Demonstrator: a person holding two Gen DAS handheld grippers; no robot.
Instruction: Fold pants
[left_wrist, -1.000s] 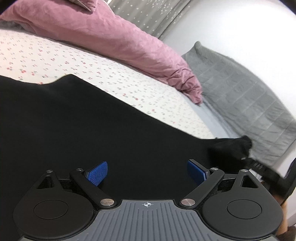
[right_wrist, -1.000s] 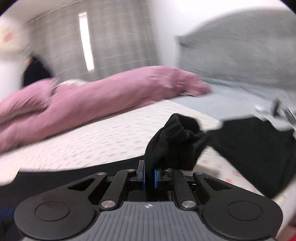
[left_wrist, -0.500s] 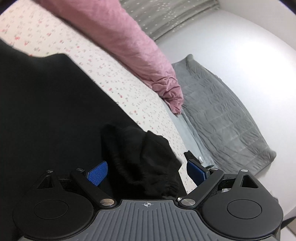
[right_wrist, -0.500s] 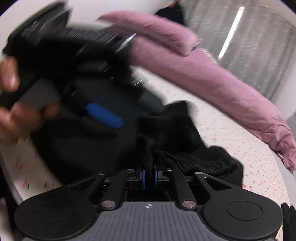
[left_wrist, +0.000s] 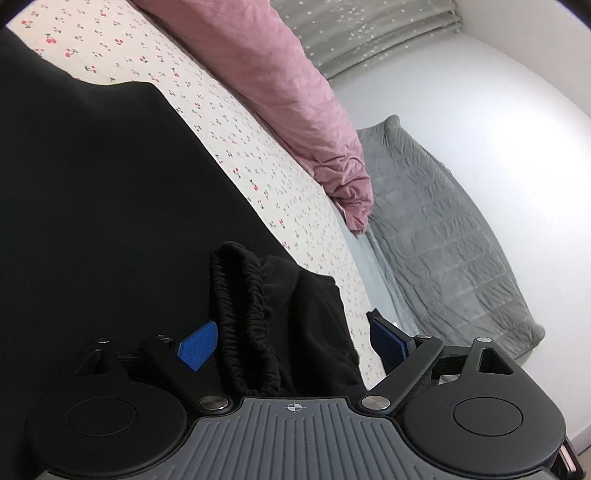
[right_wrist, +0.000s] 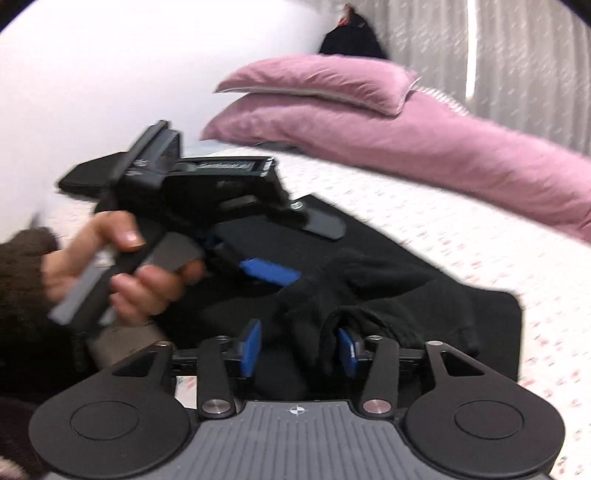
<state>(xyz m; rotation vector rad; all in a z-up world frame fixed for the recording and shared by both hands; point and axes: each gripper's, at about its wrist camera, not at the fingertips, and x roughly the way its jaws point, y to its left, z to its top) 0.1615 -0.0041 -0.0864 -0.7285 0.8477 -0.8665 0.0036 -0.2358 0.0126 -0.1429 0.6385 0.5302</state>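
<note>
Black pants (left_wrist: 103, 192) lie spread on the cherry-print bed sheet (left_wrist: 236, 147). Their ribbed elastic waistband (left_wrist: 243, 314) is bunched up and folded over onto the flat fabric. My left gripper (left_wrist: 291, 341) is open, its blue pads on either side of the bunched waistband without pressing it. My right gripper (right_wrist: 299, 347) is open, with a fold of the pants (right_wrist: 369, 291) lying loose between its blue pads. The left gripper (right_wrist: 207, 221) and the hand holding it also show in the right wrist view.
A pink duvet (left_wrist: 295, 92) lies along the far side of the bed, with a pink pillow (right_wrist: 325, 81) on it. A grey quilted blanket (left_wrist: 443, 236) hangs at the bed's end. A white wall and grey curtains stand behind.
My right gripper carried the waistband over onto the spread pants and has opened, letting it go. My left gripper stayed open and now has the bunched waistband between its pads.
</note>
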